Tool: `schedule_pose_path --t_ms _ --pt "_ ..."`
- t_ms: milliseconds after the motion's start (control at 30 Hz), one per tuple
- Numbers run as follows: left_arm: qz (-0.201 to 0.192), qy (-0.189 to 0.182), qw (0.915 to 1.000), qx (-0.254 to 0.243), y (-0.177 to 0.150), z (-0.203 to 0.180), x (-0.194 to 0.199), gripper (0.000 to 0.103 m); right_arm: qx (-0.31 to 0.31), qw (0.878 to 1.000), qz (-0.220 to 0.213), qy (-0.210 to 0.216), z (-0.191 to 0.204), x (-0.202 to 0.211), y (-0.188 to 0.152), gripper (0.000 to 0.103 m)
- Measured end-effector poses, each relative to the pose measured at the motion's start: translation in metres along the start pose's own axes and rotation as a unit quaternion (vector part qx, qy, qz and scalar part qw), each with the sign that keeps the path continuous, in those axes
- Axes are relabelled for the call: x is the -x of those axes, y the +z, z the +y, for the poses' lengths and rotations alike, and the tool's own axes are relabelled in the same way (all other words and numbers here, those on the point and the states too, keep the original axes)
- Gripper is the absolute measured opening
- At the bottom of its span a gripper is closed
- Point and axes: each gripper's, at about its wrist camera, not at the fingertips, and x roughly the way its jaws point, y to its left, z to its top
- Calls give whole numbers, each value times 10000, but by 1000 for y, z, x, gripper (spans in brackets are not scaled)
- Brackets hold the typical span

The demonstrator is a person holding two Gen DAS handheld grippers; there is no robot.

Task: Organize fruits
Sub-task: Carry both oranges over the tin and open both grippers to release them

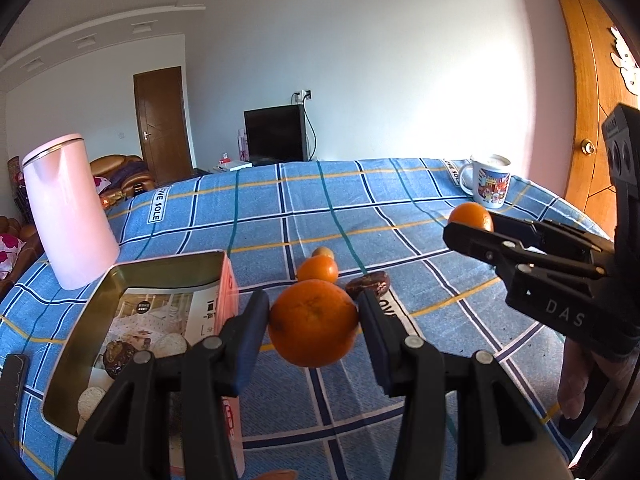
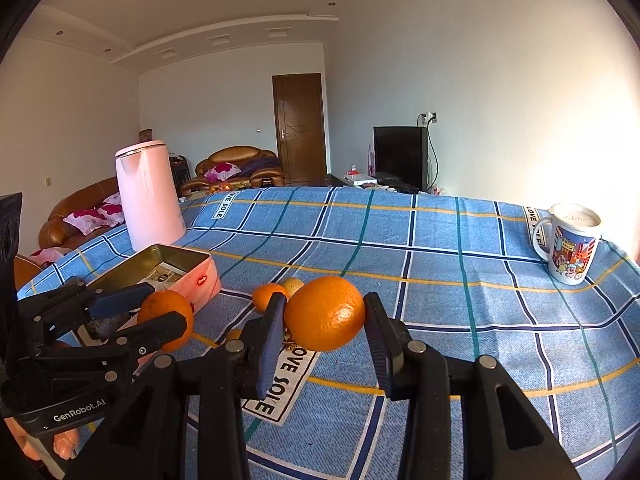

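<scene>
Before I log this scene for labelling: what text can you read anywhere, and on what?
"LOVE SOLE": tablecloth patch.
"GenRobot.AI": left tool body.
"DAS": right tool body.
Red logo on the tin: too small to read.
Printed sheet in the tin: characters too blurred.
Mug artwork: no readable words.

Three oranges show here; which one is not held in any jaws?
The small orange lying on the checked cloth beyond the left gripper; the other two are clamped, one in each gripper, lifted off the cloth.
</scene>
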Motion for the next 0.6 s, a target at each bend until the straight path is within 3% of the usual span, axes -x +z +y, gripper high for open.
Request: schedule_pose_path --t_ms 600 --pt "-319 256 9992 30 3 10 10 48 263 9984 -494 -77 11 21 -2 41"
